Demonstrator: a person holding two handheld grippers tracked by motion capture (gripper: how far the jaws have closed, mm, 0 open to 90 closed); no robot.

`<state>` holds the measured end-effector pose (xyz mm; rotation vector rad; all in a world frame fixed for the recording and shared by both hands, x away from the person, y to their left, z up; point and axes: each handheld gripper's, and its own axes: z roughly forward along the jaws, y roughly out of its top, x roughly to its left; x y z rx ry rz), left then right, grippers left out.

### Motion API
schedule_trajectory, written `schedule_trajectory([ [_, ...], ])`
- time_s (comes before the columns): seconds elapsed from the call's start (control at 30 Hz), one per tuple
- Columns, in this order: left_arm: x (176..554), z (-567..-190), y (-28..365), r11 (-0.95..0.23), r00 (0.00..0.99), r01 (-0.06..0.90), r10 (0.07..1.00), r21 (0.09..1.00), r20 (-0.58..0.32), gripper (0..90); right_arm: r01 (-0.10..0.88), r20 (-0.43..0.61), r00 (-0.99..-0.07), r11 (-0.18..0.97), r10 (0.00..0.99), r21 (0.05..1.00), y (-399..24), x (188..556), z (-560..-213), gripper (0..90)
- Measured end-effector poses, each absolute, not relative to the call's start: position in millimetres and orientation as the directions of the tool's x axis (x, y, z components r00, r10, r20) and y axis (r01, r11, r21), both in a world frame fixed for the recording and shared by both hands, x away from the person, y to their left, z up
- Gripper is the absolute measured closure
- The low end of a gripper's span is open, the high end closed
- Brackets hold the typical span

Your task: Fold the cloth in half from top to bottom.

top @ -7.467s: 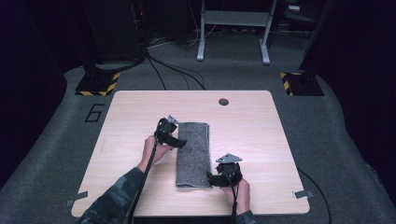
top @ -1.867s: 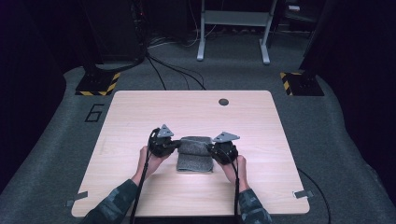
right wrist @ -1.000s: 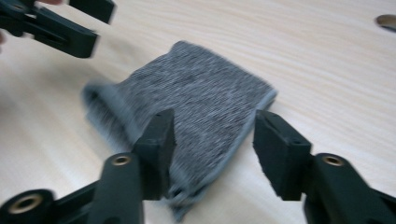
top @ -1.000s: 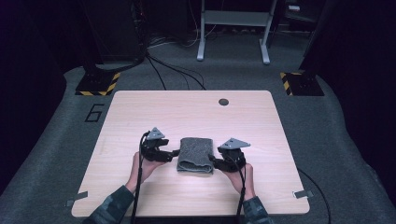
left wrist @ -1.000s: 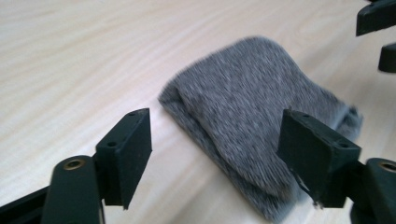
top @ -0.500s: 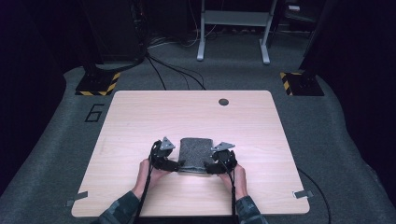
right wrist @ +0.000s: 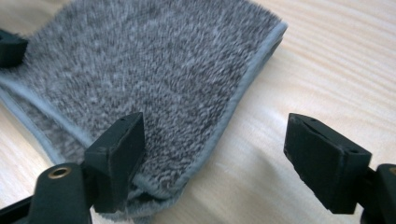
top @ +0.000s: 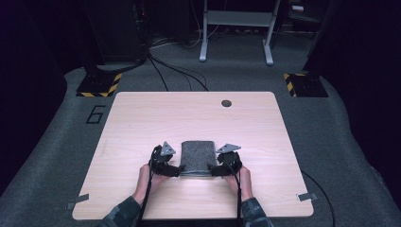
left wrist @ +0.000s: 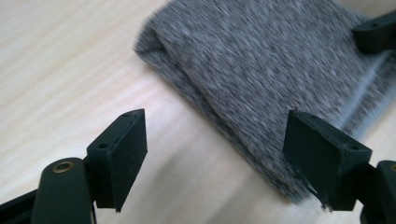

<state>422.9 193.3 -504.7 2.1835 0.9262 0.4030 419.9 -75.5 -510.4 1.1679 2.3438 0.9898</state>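
A grey towel (top: pixel 197 157), folded into a small rectangle, lies on the wooden table (top: pixel 142 118) near its front edge. My left gripper (top: pixel 178 170) sits at the towel's near left corner and is open; in the left gripper view the towel (left wrist: pixel 261 70) lies ahead, its corner reaching the right jaw. My right gripper (top: pixel 213 170) sits at the near right corner, also open. In the right gripper view the towel's (right wrist: pixel 154 70) hemmed corner lies by the left jaw, the other jaw over bare wood. Nothing is gripped.
A dark round grommet (top: pixel 226 102) is set in the table near its far edge. Beyond the table on the carpet are cables (top: pixel 170 71), a metal stand (top: pixel 236 28) and hazard-striped bases (top: pixel 99 85). Bare tabletop surrounds the towel.
The towel was long and has been folded to about half its length. Both grippers have since slid toward me, from the towel's sides to its near corners.
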Motion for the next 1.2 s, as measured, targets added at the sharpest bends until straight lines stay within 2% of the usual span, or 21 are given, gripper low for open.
schedule_trajectory([
  [0.2, 426, -504, 202, -0.483, 0.682, 0.520, 0.731, 0.704, -0.001, 15.6, 0.562, 0.030, -0.582, 0.376, 0.812, 0.737, -94, 417, -502, 15.8],
  [0.3, 417, -495, 223, -0.438, 0.651, 0.508, 0.759, 0.742, 0.003, 15.2, 0.558, 0.033, -0.574, 0.361, 0.818, 0.747, -107, 412, -497, 14.8],
  [0.53, 390, -486, 280, -0.384, 0.580, 0.521, 0.815, 0.762, 0.014, 12.8, 0.558, -0.001, -0.511, 0.332, 0.860, 0.760, -153, 386, -484, 10.8],
  [0.67, 379, -497, 304, -0.376, 0.543, 0.561, 0.839, 0.738, 0.014, 10.9, 0.584, 0.002, -0.455, 0.297, 0.890, 0.756, -181, 371, -490, 7.5],
  [0.8, 368, -515, 323, -0.372, 0.505, 0.602, 0.863, 0.706, 0.023, 8.7, 0.623, -0.022, -0.382, 0.275, 0.924, 0.732, -213, 361, -511, 4.3],
  [0.93, 362, -525, 335, -0.351, 0.474, 0.620, 0.880, 0.702, 0.021, 7.7, 0.634, -0.030, -0.339, 0.252, 0.940, 0.731, -226, 356, -522, 2.1],
  [1.03, 360, -528, 339, -0.329, 0.459, 0.620, 0.888, 0.712, 0.010, 6.5, 0.651, -0.045, -0.331, 0.263, 0.942, 0.712, -228, 356, -527, 0.0],
  [1.07, 358, -530, 341, -0.318, 0.455, 0.609, 0.890, 0.726, 0.008, 6.4, 0.648, -0.015, -0.330, 0.238, 0.944, 0.723, -231, 356, -530, 0.0],
  [1.2, 357, -531, 343, -0.315, 0.453, 0.604, 0.891, 0.732, 0.009, 5.9, 0.657, 0.000, -0.330, 0.230, 0.944, 0.717, -233, 357, -530, 0.0],
])
